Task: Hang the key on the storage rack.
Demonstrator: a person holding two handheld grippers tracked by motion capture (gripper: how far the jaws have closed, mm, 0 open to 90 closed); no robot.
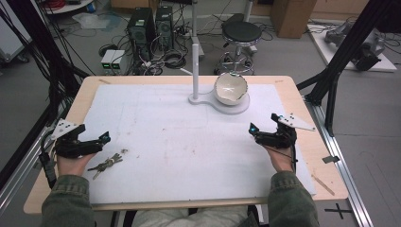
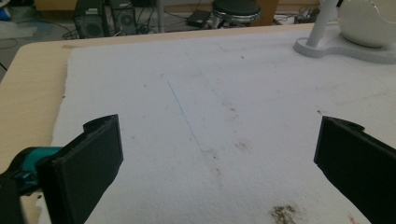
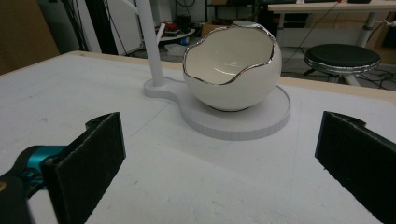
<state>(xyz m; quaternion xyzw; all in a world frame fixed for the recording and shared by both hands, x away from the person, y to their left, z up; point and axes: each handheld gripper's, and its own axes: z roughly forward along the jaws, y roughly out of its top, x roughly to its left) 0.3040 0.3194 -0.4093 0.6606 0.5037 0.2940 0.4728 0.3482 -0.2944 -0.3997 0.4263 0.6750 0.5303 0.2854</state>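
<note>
High view: one bunch of keys [image 1: 108, 164] lies on the white mat [image 1: 179, 156] at the near left, just beside the left gripper [image 1: 97, 142], on its near right side. Whether keys and gripper touch cannot be told. That gripper's jaws stand wide apart with nothing between them, as the left gripper view makes plain, where bare mat fills the gap. The right gripper [image 1: 257, 133] rests at the near right of the mat, well apart from the keys, and its jaws are also spread wide and empty.

One egg-shaped white bowl [image 3: 232, 70] with a jagged silver rim sits at the far middle on the round base [image 3: 261, 123] of one white stand, whose single pole [image 1: 195, 56] rises just left of it. The right gripper view looks straight at this bowl.

Two grippers, two sleeved forearms, one mat, one wooden table [image 1: 85, 94]. The mat covers most of the tabletop and carries faint stains and pencil lines. Beyond the far edge stand two black computer towers [image 1: 151, 26], one black round stool [image 1: 241, 33], loose cables on a grey floor, and black frame struts at both sides.
</note>
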